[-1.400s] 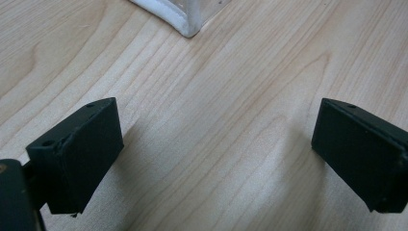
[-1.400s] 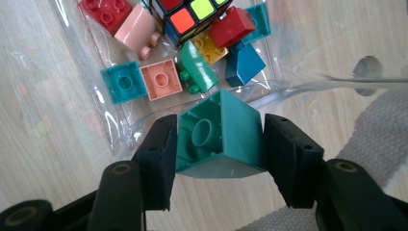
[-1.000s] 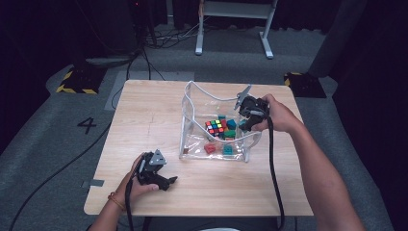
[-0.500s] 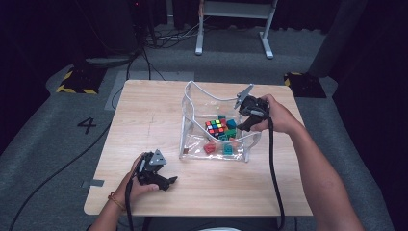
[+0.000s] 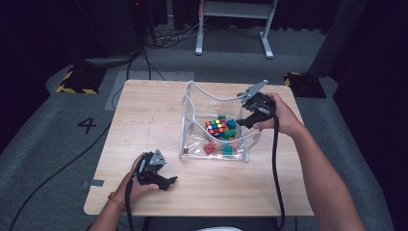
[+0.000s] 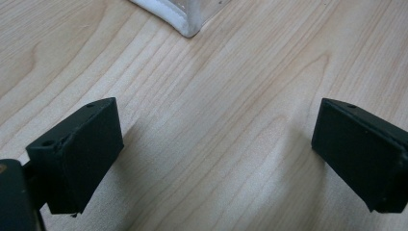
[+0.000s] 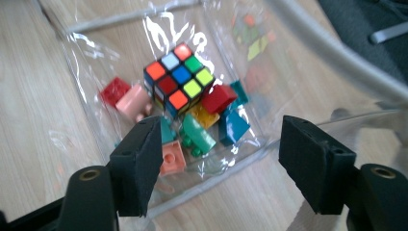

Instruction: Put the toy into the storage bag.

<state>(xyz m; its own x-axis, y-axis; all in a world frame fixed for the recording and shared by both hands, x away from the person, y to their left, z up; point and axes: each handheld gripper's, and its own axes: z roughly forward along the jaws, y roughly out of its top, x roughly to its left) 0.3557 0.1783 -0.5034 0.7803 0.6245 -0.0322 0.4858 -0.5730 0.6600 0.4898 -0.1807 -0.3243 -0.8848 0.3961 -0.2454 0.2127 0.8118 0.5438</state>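
a: where is the right claw (image 5: 240, 120)?

b: it hangs over the near right edge of the clear bag (image 5: 192, 115) on the desk (image 5: 144, 120). its jaws have just been opening and now stand wide apart, with nothing pressed between them.

a: and what lies under it?

b: in the right gripper view the cube (image 7: 178, 79) rests on the floor of the bag, ringed by small bricks (image 7: 207, 122): red, pink, teal, green, orange. the bag's white rim (image 7: 332, 57) curves past on the right. the cube is beyond the jaw tips, not between them.

a: is the cube touching the claw?

b: no, it sits apart from it, lower down inside the bag. a pink brick (image 7: 172, 158) lies just beside the left jaw in that view, under the plastic.

a: the left claw (image 5: 166, 182)?

b: it lies low on the desk near the front edge, well apart from the bag, held in the left hand (image 5: 137, 185). its jaws are spread wide over bare wood, empty. in the left gripper view a white corner of the bag (image 6: 185, 21) shows at the top.

a: is the bag upright?

b: it stands open, its mouth facing up, its handle (image 5: 204, 94) arching over the far side.
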